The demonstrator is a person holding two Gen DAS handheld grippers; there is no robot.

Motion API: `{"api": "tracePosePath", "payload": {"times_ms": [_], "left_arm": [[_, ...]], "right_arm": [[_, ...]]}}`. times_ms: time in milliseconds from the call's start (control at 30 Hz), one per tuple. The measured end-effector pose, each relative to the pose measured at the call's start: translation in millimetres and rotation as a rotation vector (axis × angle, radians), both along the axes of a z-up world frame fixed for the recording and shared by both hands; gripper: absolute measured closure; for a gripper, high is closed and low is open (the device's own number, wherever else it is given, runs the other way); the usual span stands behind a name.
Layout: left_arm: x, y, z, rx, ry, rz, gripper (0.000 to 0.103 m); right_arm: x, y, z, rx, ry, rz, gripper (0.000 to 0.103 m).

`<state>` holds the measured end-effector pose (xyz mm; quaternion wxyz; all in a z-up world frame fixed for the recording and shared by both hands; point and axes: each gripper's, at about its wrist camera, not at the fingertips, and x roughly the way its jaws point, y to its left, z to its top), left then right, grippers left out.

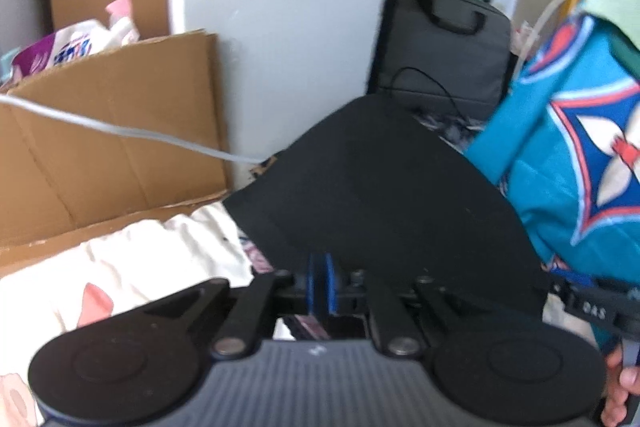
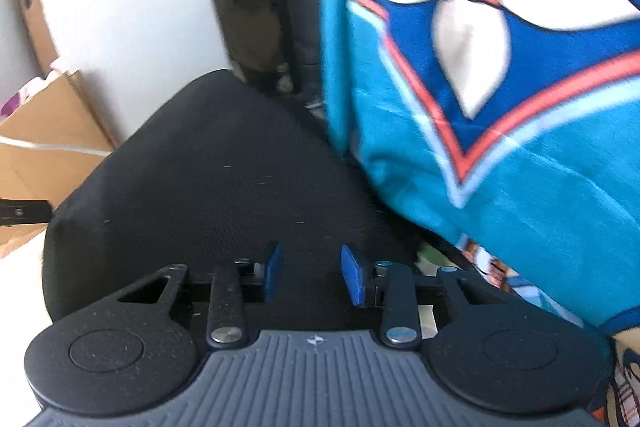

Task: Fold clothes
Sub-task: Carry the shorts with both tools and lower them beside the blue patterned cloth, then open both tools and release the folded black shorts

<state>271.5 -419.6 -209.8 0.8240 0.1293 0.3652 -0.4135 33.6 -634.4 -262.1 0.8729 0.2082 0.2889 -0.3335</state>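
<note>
A teal garment (image 1: pixel 560 155) with blue diamonds, white petals and a red bow hangs at the right in the left wrist view. It fills the upper right of the right wrist view (image 2: pixel 500 147). What holds it up is hidden. My left gripper (image 1: pixel 320 283) is shut, its blue pads nearly together, with nothing visible between them. It hovers at the near edge of a black seat cushion (image 1: pixel 380 195). My right gripper (image 2: pixel 312 275) stands open over the same cushion (image 2: pixel 200 179), left of the garment, with nothing between its pads.
A cardboard box (image 1: pixel 112 131) with packets stands at the left by a white wall (image 1: pixel 288 27). A white cable (image 1: pixel 120 131) crosses it. Pale bedding (image 1: pixel 120 267) lies below. A grey bag (image 1: pixel 448 59) stands behind the cushion. A person's fingers (image 1: pixel 620 391) show at the lower right.
</note>
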Motion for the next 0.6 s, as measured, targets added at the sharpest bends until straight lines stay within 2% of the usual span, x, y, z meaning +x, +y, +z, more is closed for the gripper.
{"api": "tracePosePath", "payload": {"times_ms": [300, 467, 600], "left_arm": [[3.1, -9.9, -39.9, 0.061, 0.044, 0.006, 0.095], [2.1, -7.4, -39.4, 0.08, 0.017, -0.021, 0.095], [2.2, -2.4, -29.9, 0.091, 0.079, -0.005, 0.092]], "right_arm": [[10.9, -6.3, -26.5, 0.05, 0.066, 0.037, 0.064], [-10.0, -0.7, -29.1, 0.066, 0.108, 0.01, 0.064], [-22.6, 0.7, -19.7, 0.088, 0.082, -0.017, 0.064]]}}
